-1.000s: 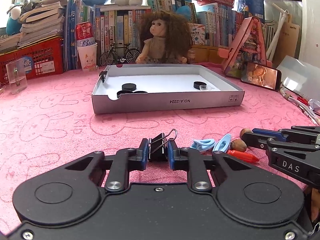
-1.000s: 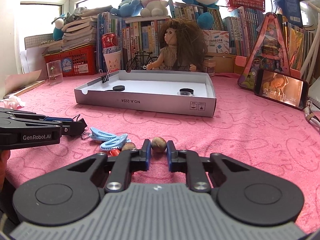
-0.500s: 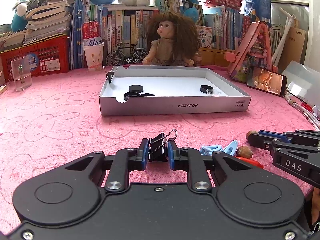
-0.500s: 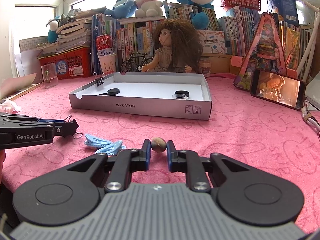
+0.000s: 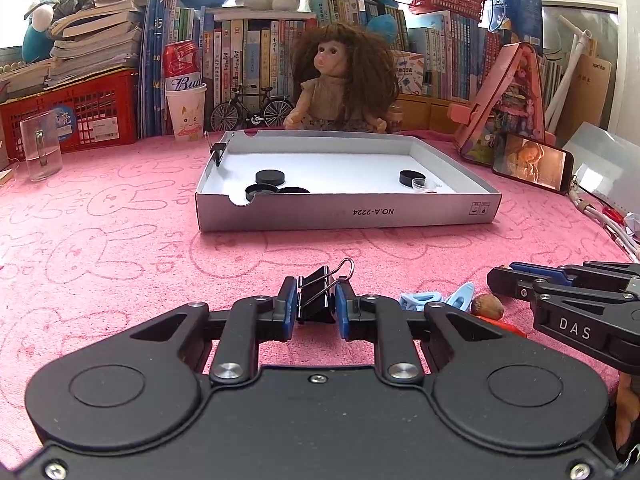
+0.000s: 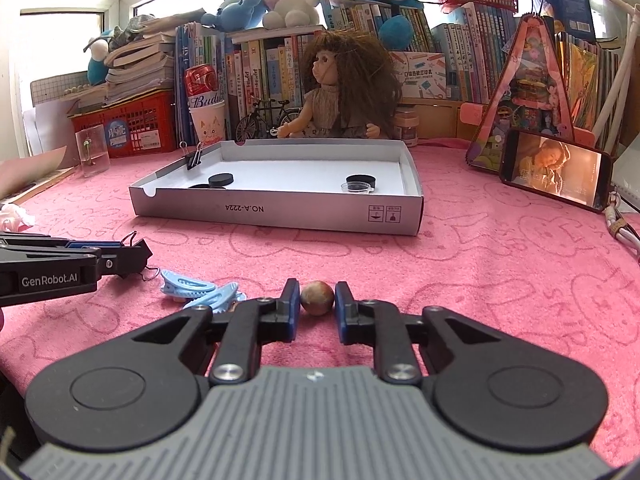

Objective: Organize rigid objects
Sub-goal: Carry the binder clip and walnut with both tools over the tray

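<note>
The left gripper [image 5: 316,306] has its blue-padded fingers [image 5: 287,307] clamped on 1 black metal binder clip with wire handles [image 5: 318,295], held above the pink rabbit-patterned towel covering the worktop [image 5: 120,248]; the right gripper [image 6: 317,303] pinches 1 small brown mottled ball [image 6: 317,297] between its fingers [image 6: 289,305]. Ahead of both lies 1 shallow grey cardboard box lid [image 5: 348,213], open side up, holding 4 black round caps [image 5: 270,177], 1 small clear cap [image 5: 419,184] and 1 more black binder clip [image 5: 218,151] clipped to its left wall. On the towel between the grippers lie 2 light-blue plastic clips [image 6: 188,285] and 1 brown nut [image 5: 487,307] beside a red object [image 5: 508,326] too hidden to identify. Compared with 1 second ago, the box lid sits higher and larger in both views and the loose clips lower, while both grips look unchanged. Only the left view shows the nut, the red object and all 4 caps; the right view shows just 3 black caps, its own base hiding the nut. A curly-haired doll [image 6: 344,92] sits behind the box lid.
</note>
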